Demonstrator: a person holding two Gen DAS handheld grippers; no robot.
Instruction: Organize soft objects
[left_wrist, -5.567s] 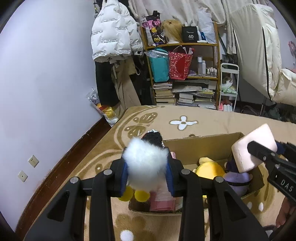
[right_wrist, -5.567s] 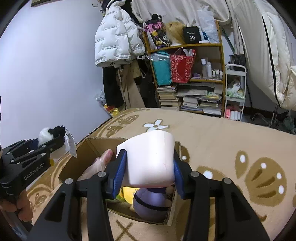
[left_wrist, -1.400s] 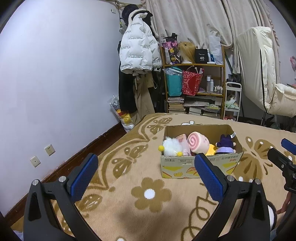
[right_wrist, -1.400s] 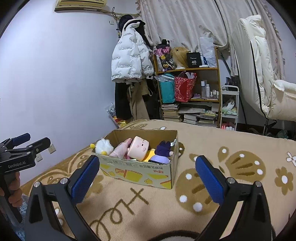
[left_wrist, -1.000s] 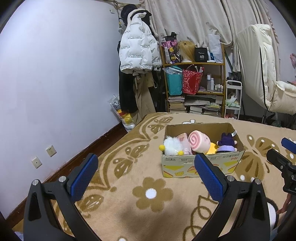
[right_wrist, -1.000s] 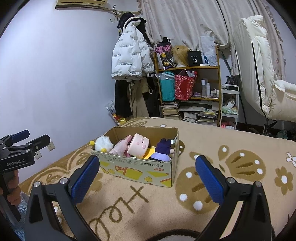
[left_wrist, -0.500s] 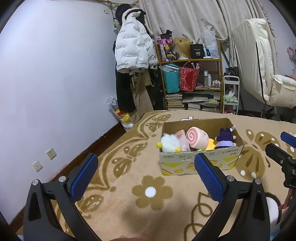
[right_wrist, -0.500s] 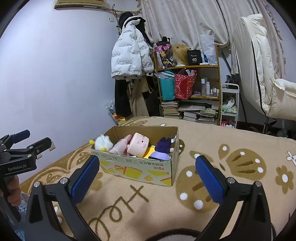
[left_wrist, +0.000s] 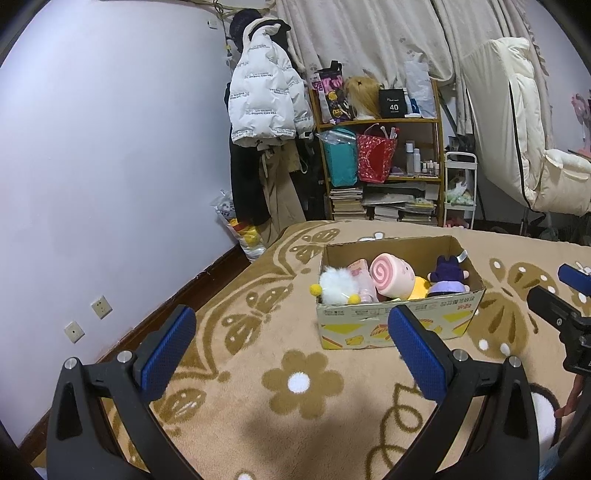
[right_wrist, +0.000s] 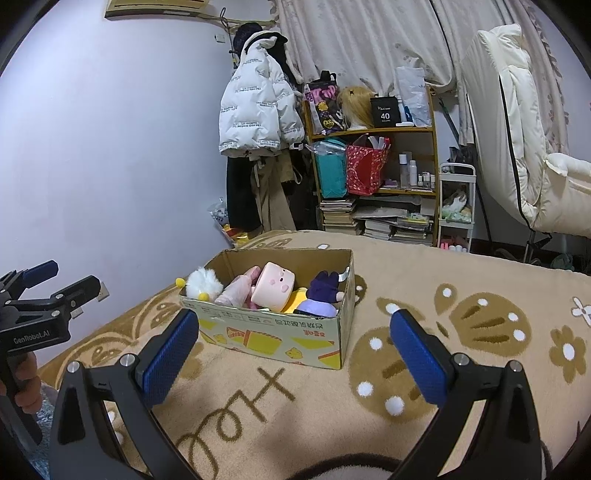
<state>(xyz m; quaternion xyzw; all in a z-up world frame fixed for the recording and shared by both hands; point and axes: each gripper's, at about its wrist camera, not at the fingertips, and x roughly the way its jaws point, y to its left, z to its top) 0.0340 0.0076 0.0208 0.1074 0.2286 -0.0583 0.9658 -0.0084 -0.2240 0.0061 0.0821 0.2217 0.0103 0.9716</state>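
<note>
A cardboard box (left_wrist: 399, 326) stands on the beige patterned carpet and shows in both views (right_wrist: 273, 332). In it lie a white fluffy toy (left_wrist: 338, 287), a pink roll plush (left_wrist: 391, 272), a yellow plush (left_wrist: 419, 288) and a purple plush (left_wrist: 447, 275). My left gripper (left_wrist: 291, 350) is open and empty, well back from the box. My right gripper (right_wrist: 295, 349) is open and empty, also back from the box. Each gripper shows at the edge of the other's view, the left one (right_wrist: 51, 291) and the right one (left_wrist: 561, 299).
A wooden shelf (left_wrist: 384, 162) with bags and books stands against the far wall, beside hanging coats (left_wrist: 266, 107). A white trolley (left_wrist: 460, 192) and a cream chair (left_wrist: 524, 147) stand at the right. A lilac wall (left_wrist: 110, 166) with sockets runs along the left.
Since 5.6 s ago both grippers have let go of the white toy and the pink roll into the box and pulled back. In the last second the views barely shifted.
</note>
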